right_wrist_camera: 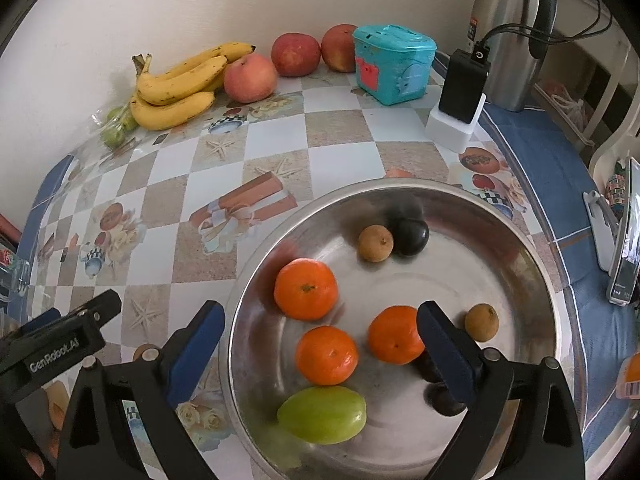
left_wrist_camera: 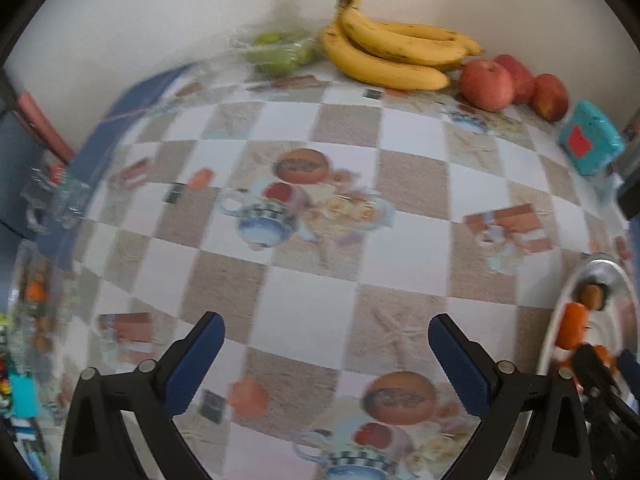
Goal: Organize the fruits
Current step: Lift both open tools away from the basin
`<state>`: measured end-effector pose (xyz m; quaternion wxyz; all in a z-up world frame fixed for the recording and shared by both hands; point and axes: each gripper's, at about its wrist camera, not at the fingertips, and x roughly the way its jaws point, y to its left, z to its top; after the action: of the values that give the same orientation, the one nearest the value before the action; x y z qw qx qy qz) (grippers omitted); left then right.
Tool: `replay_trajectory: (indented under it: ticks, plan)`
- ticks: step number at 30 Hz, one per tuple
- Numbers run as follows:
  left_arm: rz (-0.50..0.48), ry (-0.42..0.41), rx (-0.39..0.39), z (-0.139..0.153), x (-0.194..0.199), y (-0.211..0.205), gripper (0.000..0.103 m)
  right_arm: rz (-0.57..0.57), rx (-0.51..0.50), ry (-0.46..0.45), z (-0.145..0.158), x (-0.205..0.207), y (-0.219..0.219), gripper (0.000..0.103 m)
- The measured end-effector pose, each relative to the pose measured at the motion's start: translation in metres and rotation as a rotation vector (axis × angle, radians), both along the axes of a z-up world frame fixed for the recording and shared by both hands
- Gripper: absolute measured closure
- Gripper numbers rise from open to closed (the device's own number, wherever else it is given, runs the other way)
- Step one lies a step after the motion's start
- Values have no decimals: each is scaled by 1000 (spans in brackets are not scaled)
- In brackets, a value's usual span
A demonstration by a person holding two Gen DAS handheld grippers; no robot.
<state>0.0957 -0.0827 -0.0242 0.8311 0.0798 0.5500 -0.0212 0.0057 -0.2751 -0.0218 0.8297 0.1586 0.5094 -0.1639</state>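
Observation:
A steel bowl (right_wrist_camera: 532,280) holds three oranges (right_wrist_camera: 306,289), a green fruit (right_wrist_camera: 322,414), two small brown fruits (right_wrist_camera: 375,243) and a dark plum (right_wrist_camera: 412,236). My right gripper (right_wrist_camera: 320,324) is open and empty just above the bowl's near side. My left gripper (left_wrist_camera: 326,340) is open and empty over the checked tablecloth, left of the bowl (left_wrist_camera: 612,276). Bananas (left_wrist_camera: 388,54), three red apples (left_wrist_camera: 486,84) and bagged green fruit (left_wrist_camera: 280,50) lie along the far wall; they also show in the right wrist view: bananas (right_wrist_camera: 176,88), apples (right_wrist_camera: 250,78).
A teal box (right_wrist_camera: 394,64) stands by the apples. A black device on a white dock (right_wrist_camera: 460,96) and a steel thermos (right_wrist_camera: 508,32) stand at the back right. A phone on a stand (right_wrist_camera: 624,240) is at the right edge. The left gripper's body (right_wrist_camera: 52,352) is beside the bowl.

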Motion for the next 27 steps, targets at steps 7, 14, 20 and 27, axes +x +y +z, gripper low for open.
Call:
replay_trajectory:
  ticks: [7, 14, 20, 27]
  plan:
    - [16, -11, 75, -1, -8, 9, 0, 20, 1, -1, 0, -13, 13, 6]
    - [15, 13, 121, -3, -28, 17, 0, 29, -3, -20, 6, -35, 26, 6]
    - [19, 19, 112, 3, -51, 34, 0, 38, -3, -20, 6, -57, 37, 6]
    - [-15, -7, 102, 10, -83, 48, 0, 53, -1, -10, 7, -76, 49, 6]
